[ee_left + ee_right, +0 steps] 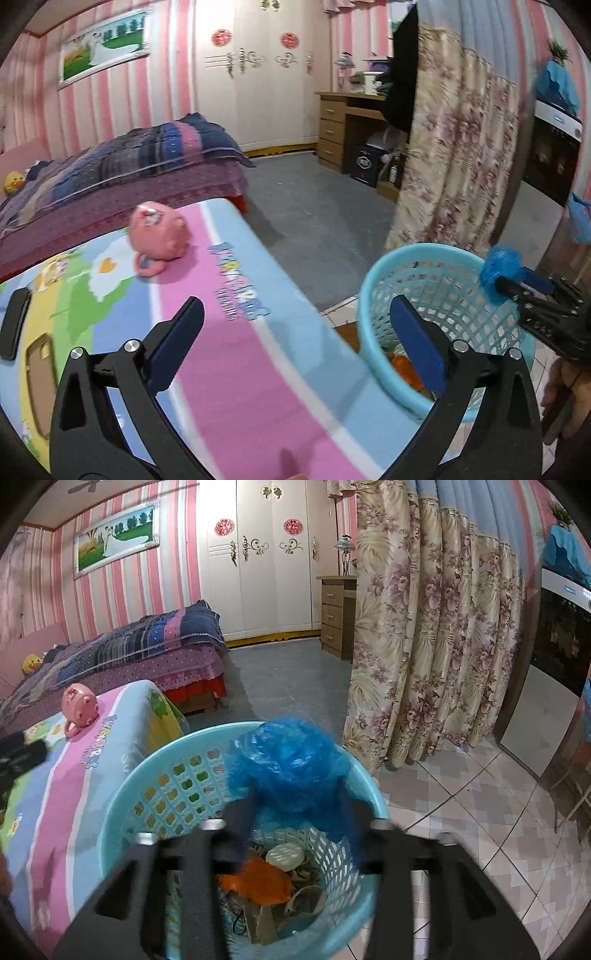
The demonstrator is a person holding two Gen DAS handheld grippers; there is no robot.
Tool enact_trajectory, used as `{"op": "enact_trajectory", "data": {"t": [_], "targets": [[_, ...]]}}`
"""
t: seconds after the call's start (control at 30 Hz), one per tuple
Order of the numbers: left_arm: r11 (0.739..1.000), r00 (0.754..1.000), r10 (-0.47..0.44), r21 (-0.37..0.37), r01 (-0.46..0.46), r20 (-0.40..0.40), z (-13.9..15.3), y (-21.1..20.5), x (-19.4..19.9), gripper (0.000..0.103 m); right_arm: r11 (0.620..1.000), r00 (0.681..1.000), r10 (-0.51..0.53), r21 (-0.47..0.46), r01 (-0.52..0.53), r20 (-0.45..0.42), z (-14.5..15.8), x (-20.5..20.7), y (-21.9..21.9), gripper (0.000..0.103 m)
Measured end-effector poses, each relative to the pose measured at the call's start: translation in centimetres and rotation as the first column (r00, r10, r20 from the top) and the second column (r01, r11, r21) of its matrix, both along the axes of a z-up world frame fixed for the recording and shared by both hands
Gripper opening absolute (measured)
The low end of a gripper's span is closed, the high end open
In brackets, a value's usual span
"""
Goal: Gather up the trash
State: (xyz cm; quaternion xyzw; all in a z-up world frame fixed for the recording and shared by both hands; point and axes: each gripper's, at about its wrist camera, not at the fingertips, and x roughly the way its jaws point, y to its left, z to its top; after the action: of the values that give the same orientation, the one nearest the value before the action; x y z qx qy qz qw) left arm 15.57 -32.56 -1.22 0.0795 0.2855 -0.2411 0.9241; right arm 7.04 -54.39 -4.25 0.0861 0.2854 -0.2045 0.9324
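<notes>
I am at the drop step: my right gripper (295,794), jaws part open, has a crumpled blue plastic bag (288,760) between its fingers over the pale blue mesh waste basket (122,805), while my left gripper (295,332) gapes wide and empty above the cartoon-print table cover (236,354); next, I judge, letting the bag fall clear.

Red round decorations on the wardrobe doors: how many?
2: one red round decoration on the left door, another on the right door of the wardrobe; none seems hidden.

Dim even indoor light; fisheye-bent edges; motion blur low in frames.
</notes>
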Motion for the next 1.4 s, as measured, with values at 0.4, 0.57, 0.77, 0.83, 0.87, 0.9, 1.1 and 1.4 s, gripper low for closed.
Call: {"op": "enact_trajectory", "data": {"t": [0.4, 0.57, 0.77, 0.83, 0.87, 0.9, 1.1, 1.4], "targets": [[0.989, 0.992, 0.116, -0.096, -0.112, 0.044, 3.5, 9.2, -4.1, 0.098, 0.999, 0.997, 0.025, -0.039, -0.022, 0.077, 3.8, -3.1, 6.2, 0.097], [0.982, 0.978, 0.179, -0.076, -0.172, 0.105, 4.1, 13.5, -7.4, 0.098, 0.995, 0.986, 0.089, -0.059, -0.081, 0.142, 5.9, -5.4, 11.0, 0.099], [0.968, 0.963, 0.249, -0.067, -0.243, 0.106, 3.8, 18.5, -10.3, 0.098, 0.987, 0.972, 0.158, -0.062, -0.149, 0.174, 7.2, -6.6, 16.1, 0.099], [0.961, 0.956, 0.273, -0.070, -0.267, 0.109, 3.7, 20.0, -11.1, 0.098, 0.981, 0.965, 0.190, -0.065, -0.181, 0.180, 7.4, -6.9, 18.2, 0.099], [0.959, 0.954, 0.280, -0.072, -0.273, 0.107, 3.7, 20.7, -11.5, 0.098, 0.979, 0.963, 0.202, -0.066, -0.193, 0.180, 7.4, -7.0, 19.1, 0.099], [0.958, 0.953, 0.284, -0.074, -0.277, 0.106, 3.6, 21.2, -11.7, 0.098, 0.974, 0.959, 0.223, -0.072, -0.213, 0.177, 7.3, -7.2, 20.5, 0.099], [0.950, 0.943, 0.312, -0.059, -0.307, 0.113, 2.9, 24.4, -13.5, 0.098, 0.967, 0.951, 0.252, -0.068, -0.244, 0.178, 7.0, -7.9, 25.4, 0.098], [0.937, 0.933, 0.346, -0.085, -0.338, 0.097, 1.8, 27.5, -14.5, 0.098, 0.958, 0.941, 0.280, -0.112, -0.262, 0.190, 5.5, -8.7, 30.0, 0.098]]}}
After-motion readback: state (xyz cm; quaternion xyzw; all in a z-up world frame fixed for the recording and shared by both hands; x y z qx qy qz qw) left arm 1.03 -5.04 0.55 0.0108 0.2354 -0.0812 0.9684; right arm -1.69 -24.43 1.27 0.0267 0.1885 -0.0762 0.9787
